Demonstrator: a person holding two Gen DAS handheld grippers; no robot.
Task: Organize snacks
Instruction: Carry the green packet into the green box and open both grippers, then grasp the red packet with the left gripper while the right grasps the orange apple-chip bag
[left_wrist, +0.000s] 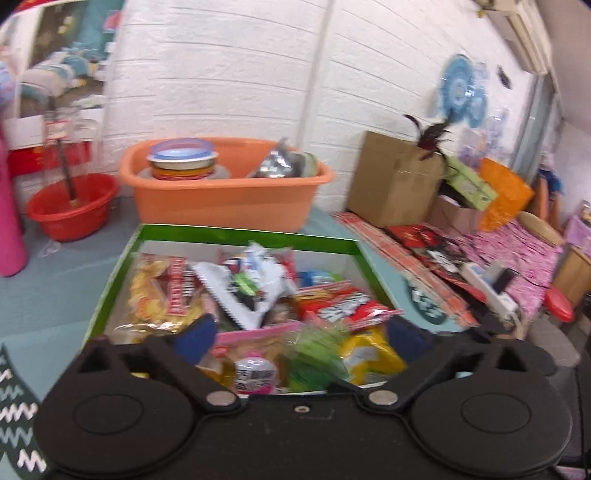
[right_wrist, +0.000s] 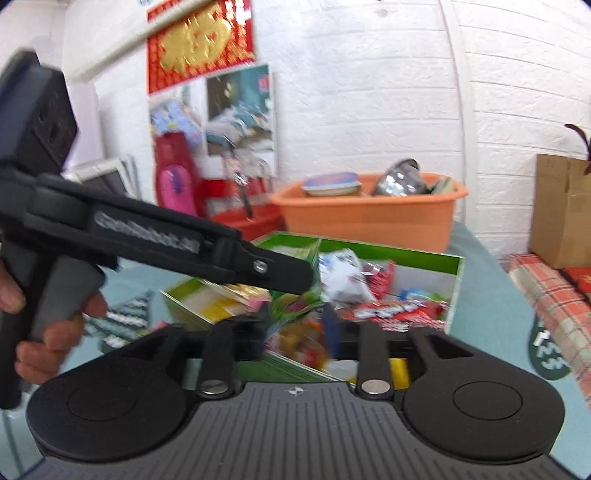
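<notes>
A green-rimmed cardboard box (left_wrist: 240, 233) full of mixed snack packets sits on the pale blue table; it also shows in the right wrist view (right_wrist: 388, 251). My left gripper (left_wrist: 301, 332) is open, its blue-padded fingers (left_wrist: 197, 334) spread wide just above the near packets: a pink packet (left_wrist: 255, 334), a green one (left_wrist: 314, 354), a yellow one (left_wrist: 369, 354). My right gripper (right_wrist: 299, 332) is partly closed around a green snack bag (right_wrist: 291, 317) at the box's near side. The left gripper's body (right_wrist: 147, 236) shows in the right wrist view, reaching over the box.
An orange tub (left_wrist: 225, 195) with bowls and a metal pot stands behind the box against the white wall. A red basin (left_wrist: 70, 210) is at the left. A brown carton (left_wrist: 391, 177), a plaid cloth and clutter lie at the right.
</notes>
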